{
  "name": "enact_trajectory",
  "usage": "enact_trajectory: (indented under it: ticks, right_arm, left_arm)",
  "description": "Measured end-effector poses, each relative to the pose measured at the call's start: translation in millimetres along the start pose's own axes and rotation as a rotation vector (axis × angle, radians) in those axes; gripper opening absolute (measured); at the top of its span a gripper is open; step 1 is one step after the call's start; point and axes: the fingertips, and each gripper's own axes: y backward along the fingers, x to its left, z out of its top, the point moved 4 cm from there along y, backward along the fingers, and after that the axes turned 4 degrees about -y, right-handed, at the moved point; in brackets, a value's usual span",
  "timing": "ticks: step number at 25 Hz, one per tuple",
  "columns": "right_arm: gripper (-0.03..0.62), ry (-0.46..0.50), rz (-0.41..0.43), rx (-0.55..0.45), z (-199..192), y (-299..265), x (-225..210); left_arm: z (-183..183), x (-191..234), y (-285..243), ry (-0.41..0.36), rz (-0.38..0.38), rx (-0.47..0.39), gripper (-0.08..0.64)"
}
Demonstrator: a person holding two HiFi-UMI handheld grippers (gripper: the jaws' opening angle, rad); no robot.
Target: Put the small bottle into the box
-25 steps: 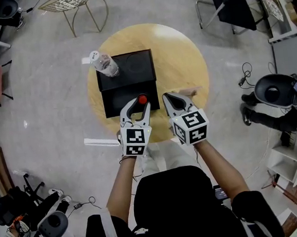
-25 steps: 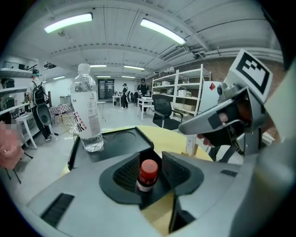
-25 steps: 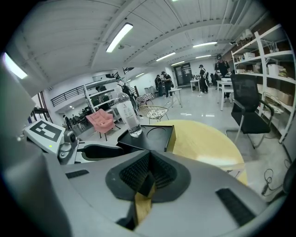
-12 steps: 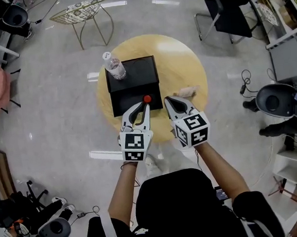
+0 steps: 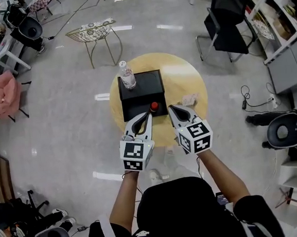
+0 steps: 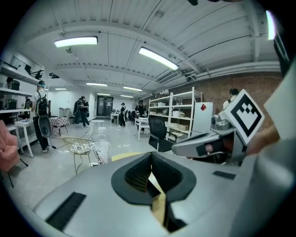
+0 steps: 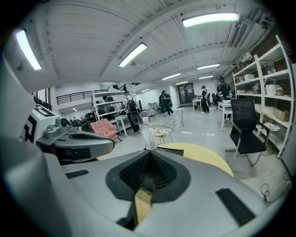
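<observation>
Fingers (image 6: 133,177) of the left gripper (image 5: 148,114) press together with nothing between them; the right gripper (image 5: 172,108) is closed and empty too. Just past the left tips, the red-capped small bottle (image 5: 154,106) sits at the near edge of the box (image 5: 146,88). A water bottle (image 5: 128,77) stands at its far left corner.

The box (image 5: 137,107) is black and square-cornered, and sits on the left half of the round yellow table (image 5: 186,76). Its far part is glossy and its near part duller. The small bottle (image 5: 128,77) is clear plastic with a white cap and stands upright at the box's far left corner. I cannot tell whether its base is inside the box or just beside it. A small red round thing (image 5: 154,106) shows at the box's near right part.
</observation>
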Motion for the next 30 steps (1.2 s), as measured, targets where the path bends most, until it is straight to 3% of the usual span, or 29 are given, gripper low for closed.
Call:
enact_trajectory:
  ticks: [9, 17, 23, 30]
  right_arm:
    - [0.003, 0.040, -0.003, -0.087, 11.7, 41.1, 49.7]
    - [0.003, 0.070, -0.026, -0.162, 14.8, 82.1, 90.0]
    - [0.003, 0.089, -0.048, -0.210, 13.2, 112.4, 122.0]
    - [0.003, 0.108, -0.062, -0.234, -1.3, 138.9, 146.6]
  left_arm:
    - [28.1, -17.2, 62.3, -0.049, -0.009, -0.098, 0.012]
    - [43.3, -28.4, 122.5, -0.041, -0.014, -0.193, 0.012]
    - [51.4, -41.6, 165.3, -0.088, -0.031, -0.237, 0.012]
    - [43.9, -52.9, 200.8, -0.056, -0.035, -0.279, 0.012]
